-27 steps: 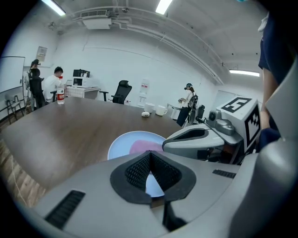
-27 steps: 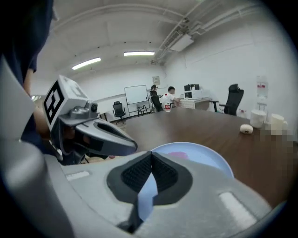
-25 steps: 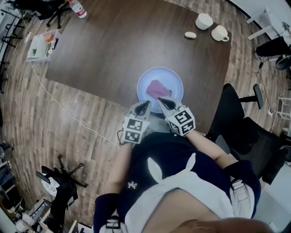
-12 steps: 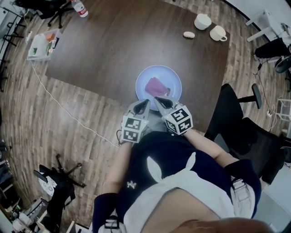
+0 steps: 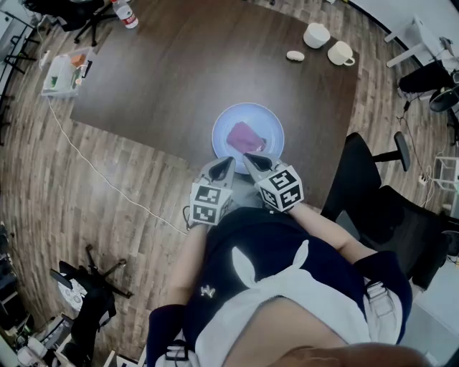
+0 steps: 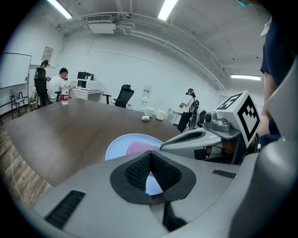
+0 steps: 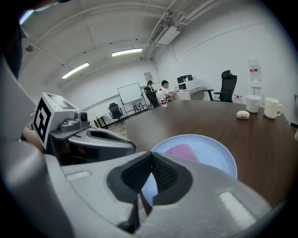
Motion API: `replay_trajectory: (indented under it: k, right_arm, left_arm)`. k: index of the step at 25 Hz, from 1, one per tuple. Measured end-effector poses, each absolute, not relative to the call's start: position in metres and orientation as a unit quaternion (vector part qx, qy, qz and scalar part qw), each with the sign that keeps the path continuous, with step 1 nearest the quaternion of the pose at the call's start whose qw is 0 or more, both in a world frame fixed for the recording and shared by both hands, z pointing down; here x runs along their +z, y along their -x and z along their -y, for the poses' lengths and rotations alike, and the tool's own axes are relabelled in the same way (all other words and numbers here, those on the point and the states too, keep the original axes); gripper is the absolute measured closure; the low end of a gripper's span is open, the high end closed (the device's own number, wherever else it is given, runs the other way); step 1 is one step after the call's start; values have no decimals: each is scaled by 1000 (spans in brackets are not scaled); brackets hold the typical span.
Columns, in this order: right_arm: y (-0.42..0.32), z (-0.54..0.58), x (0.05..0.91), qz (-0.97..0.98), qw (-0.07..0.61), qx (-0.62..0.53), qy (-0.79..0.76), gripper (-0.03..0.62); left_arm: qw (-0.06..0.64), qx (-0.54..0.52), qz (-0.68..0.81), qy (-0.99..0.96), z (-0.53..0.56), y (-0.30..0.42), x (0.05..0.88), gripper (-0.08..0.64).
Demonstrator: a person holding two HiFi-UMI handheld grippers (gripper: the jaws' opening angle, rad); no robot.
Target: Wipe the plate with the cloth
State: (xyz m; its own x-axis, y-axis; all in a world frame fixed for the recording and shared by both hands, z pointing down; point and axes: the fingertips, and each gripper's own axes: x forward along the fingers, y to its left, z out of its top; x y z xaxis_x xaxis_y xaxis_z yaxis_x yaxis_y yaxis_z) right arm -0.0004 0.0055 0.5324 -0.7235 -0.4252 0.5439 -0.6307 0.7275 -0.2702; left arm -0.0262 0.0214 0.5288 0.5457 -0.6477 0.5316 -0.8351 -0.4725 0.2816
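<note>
Only a slight leftward drift of the plate (image 5: 247, 112) in head view.

Black chair (image 5: 374, 197); perhaps a bottle (image 5: 123, 13)

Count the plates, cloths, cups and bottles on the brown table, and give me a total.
Plates: 1, the pale blue plate
Cloths: 1, the pink cloth lying on the plate
Cups: 2, a white cup and a second cup beside it
Bottles: 1, the bottle at the far corner
Total: 5
</note>
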Motion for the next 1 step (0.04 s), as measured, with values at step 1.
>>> replay_trajectory:
  k: [1]
  right_arm:
    - [0, -6, 533, 900, 229, 226, -294, 594]
  left_arm:
    - [263, 177, 443, -839, -22, 27, 529, 555]
